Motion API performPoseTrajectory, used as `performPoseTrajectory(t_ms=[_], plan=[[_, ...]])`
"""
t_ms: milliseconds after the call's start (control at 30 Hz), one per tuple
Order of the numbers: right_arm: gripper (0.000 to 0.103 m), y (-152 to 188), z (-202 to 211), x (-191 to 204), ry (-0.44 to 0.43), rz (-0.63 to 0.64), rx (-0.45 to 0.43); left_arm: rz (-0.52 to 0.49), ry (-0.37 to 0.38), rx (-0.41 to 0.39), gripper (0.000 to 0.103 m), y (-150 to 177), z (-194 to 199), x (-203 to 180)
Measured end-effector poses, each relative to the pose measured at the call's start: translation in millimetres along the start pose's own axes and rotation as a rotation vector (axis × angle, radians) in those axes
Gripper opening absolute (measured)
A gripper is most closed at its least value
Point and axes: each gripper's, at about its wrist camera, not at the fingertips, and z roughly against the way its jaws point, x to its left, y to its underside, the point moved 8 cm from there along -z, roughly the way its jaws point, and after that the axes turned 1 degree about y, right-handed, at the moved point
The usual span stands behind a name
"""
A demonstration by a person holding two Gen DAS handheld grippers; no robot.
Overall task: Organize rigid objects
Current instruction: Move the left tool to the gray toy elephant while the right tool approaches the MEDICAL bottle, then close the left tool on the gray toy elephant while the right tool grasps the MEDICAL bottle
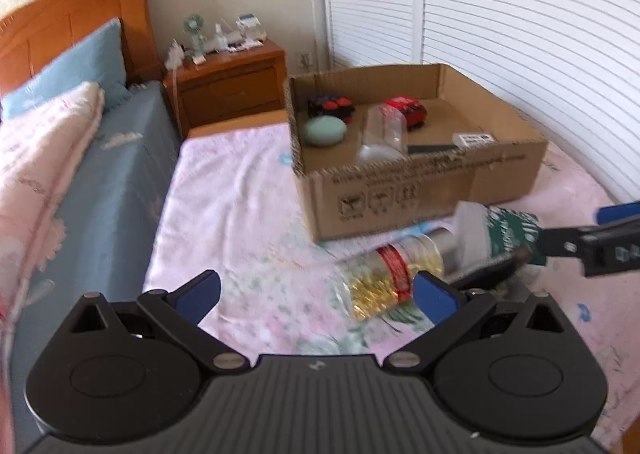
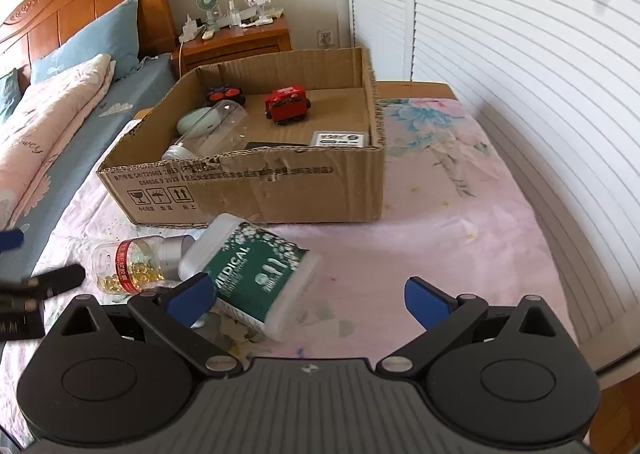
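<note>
An open cardboard box (image 1: 400,193) (image 2: 260,189) stands on the pink floral bedspread. In front of it lie a clear bottle of yellow capsules (image 1: 384,278) (image 2: 128,262) with a red label and a green-labelled white bottle (image 1: 492,234) (image 2: 256,270), touching at their caps. My left gripper (image 1: 318,294) is open, and its right finger sits just beside the capsule bottle. My right gripper (image 2: 310,296) is open too, with the green bottle's base between its jaws near the left finger. Each gripper shows at the edge of the other's view: the right gripper (image 1: 576,228) and the left gripper (image 2: 36,260).
The box holds a red toy car (image 2: 286,103), a black toy with red wheels (image 2: 224,93), a green oval case (image 1: 324,129), a clear jar (image 2: 208,129) and a small white box (image 2: 340,139). A wooden nightstand (image 1: 228,81) and white louvred doors (image 2: 520,53) stand behind.
</note>
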Motion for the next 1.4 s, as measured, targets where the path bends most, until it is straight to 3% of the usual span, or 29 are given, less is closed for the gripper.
performPoseTrajectory(t_ms=[233, 467, 700, 967, 1167, 1400], plan=[[0.103, -24.9, -24.7, 24.2, 0.001, 0.041, -0.014, 0.013, 0.057, 0.005, 0.102, 7.7, -5.2, -5.0], [0.103, -38.1, -61.7, 39.4, 0.022, 0.055, 0.040, 0.048, 0.110, 0.008, 0.102, 17.8, -2.9, -1.0], [0.103, -22.3, -63.2, 27.9, 0.028, 0.056, 0.081, 0.019, 0.124, 0.006, 0.102, 21.2, -0.3, -3.5], [0.103, -4.1, -42.3, -11.3, 0.046, 0.034, 0.092, 0.003, 0.165, -0.011, 0.102, 17.3, 4.9, -15.9], [0.103, 13.9, -34.0, -38.0, 0.101, 0.064, 0.107, -0.091, 0.160, -0.029, 0.102, 16.7, 10.5, -36.9], [0.103, 35.1, -36.3, -47.5, 0.069, 0.101, 0.101, -0.183, 0.211, -0.004, 0.102, 24.9, 10.2, -72.4]])
